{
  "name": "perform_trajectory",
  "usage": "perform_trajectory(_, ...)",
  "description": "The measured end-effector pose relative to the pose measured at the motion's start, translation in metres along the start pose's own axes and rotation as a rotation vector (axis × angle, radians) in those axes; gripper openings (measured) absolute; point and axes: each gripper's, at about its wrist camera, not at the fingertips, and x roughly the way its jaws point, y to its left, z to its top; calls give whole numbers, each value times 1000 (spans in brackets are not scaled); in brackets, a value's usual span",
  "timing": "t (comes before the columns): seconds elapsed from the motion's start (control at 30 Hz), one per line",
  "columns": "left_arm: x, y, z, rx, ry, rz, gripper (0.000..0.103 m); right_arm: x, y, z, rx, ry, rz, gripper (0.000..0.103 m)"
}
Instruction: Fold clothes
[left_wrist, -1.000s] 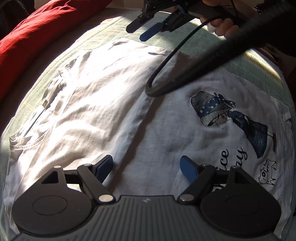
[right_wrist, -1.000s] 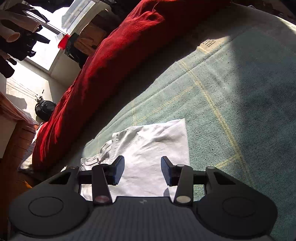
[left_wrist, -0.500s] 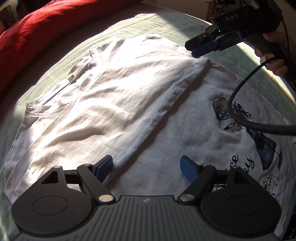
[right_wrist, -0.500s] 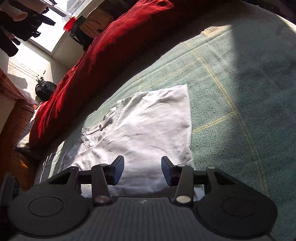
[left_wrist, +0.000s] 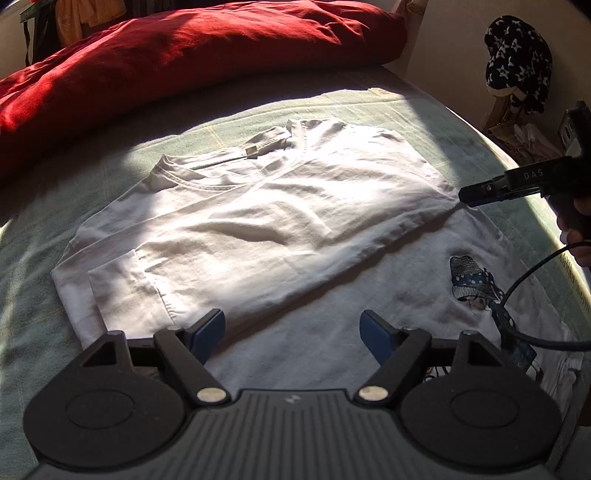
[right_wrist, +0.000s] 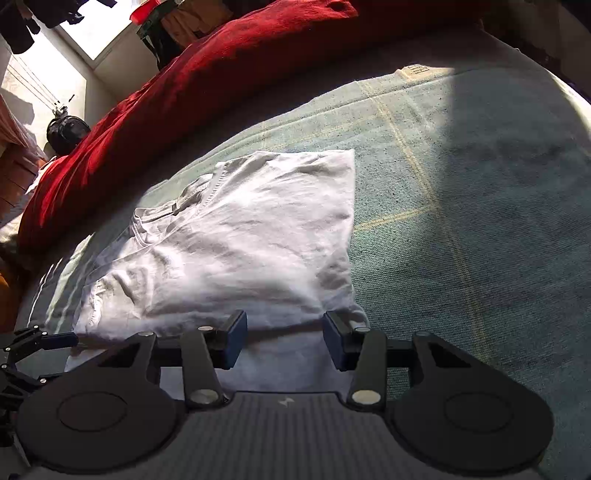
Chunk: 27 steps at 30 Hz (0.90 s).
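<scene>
T-shirt (left_wrist: 258, 229), white, one side already folded over, flat on the bed (right_wrist: 461, 206), long fold edge slanting from the left hand-held gripper (left_wrist: 291, 332) to the right hand-held gripper (right_wrist: 282, 341); both hover just above it, fingers apart, holding nothing.

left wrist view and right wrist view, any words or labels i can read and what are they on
"DAS": on the side of the right gripper, left wrist view.
Woven tag at the green blanket's far edge: lettering too blurred to read.
White t-shirt: only the girl print shows, no lettering in view.
Neck label: blank or too small to tell.
</scene>
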Motion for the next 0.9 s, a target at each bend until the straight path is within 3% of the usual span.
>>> perform_trajectory(0.2, 11, 59, -22, -155, 45, 61, 80, 2, 14, -5, 14, -4, 1, 50)
perform_trajectory(0.33, 4, 77, -45, -269, 55, 48, 80, 6, 22, -11, -1, 5, 2, 50)
perform_trajectory(0.53, -16, 81, -21, -231, -68, 35, 80, 6, 31, -12, -4, -2, 5, 50)
perform_trajectory(0.73, 30, 112, -8, -282, -2, 42, 80, 10, 41, -9, -10, -11, 7, 50)
perform_trajectory(0.9, 28, 129, -12, -341, -1, 130, 79, 8, 40, -10, -9, -15, -5, 50)
